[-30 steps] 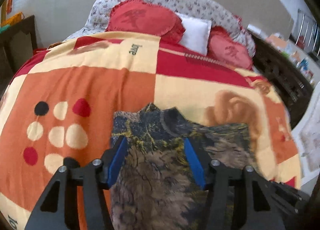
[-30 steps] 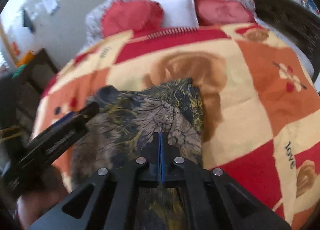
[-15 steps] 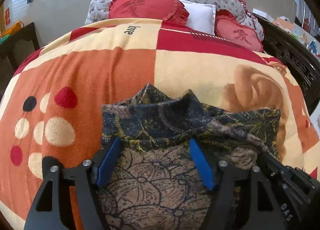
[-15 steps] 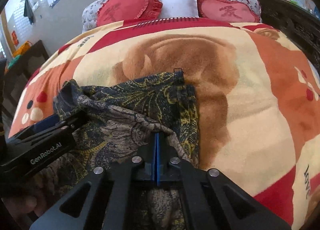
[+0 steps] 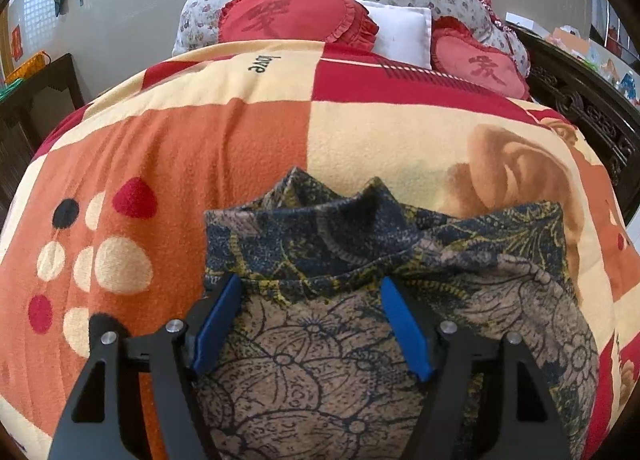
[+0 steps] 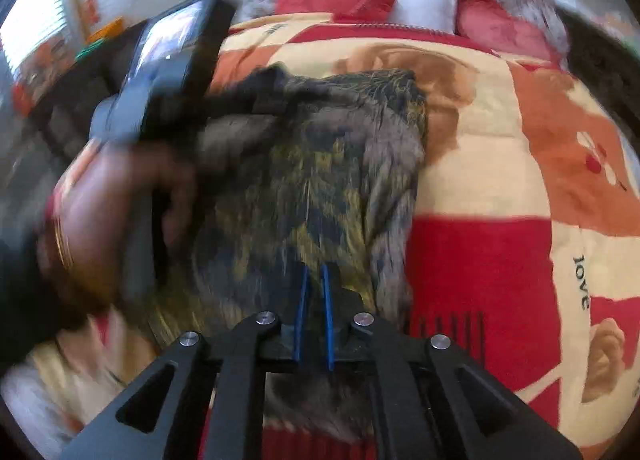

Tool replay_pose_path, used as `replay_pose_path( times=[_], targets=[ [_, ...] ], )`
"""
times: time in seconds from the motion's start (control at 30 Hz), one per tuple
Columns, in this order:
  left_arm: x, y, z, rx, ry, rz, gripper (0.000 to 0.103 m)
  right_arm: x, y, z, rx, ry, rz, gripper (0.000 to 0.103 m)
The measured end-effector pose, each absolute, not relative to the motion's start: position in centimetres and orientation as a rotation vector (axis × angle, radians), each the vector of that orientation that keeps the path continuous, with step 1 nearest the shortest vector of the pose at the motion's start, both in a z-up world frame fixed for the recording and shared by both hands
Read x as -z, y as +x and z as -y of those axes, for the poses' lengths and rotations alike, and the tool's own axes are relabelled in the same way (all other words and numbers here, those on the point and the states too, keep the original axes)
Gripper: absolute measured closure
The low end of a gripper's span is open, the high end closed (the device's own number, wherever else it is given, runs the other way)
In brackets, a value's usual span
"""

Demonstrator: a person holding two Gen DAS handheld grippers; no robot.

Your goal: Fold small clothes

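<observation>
- a small patterned top, dark blue, yellow and brown with flower prints, lies on a bed, on a checked blanket in orange, cream and red.
- its collar end is bunched up and points toward the pillows.
- the left hand-held gripper is wide. its two blue pads stand far apart over the top, one near each side of the folded part. nothing is pinched between them.
- the right hand-held gripper is narrow, with a small gap, and its jaws are opening. the picture there is blurry. the top lies under and ahead of the tips, and i cannot tell if cloth is in the gap.
- in the right view a person's hand holds the left hand-held gripper at the left side of the top.
- at the head of the bed sit two red heart pillows, a white pillow between them, and a flowery one behind.
</observation>
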State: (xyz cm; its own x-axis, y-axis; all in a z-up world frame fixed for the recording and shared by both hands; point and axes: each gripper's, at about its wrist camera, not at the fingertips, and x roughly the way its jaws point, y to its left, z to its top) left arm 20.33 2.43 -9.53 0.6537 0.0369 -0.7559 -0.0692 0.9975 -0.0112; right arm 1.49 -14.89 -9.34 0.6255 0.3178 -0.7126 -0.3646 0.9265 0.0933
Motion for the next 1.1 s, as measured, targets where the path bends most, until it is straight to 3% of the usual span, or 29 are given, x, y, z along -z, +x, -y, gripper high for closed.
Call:
replay_pose_path(
  times=[0.17,1.1],
  targets=[
    [9.4,20.3,-2.4,-0.067,-0.029,-0.853,0.027,9.8,2.2,17.0,-0.449,0.085,-0.803,0.089],
    [9.3,20.1,-2.0,-0.080,-0.009,-0.848,0.026,9.7,1.3,16.2,-0.419,0.030,-0.772,0.089]
  ],
)
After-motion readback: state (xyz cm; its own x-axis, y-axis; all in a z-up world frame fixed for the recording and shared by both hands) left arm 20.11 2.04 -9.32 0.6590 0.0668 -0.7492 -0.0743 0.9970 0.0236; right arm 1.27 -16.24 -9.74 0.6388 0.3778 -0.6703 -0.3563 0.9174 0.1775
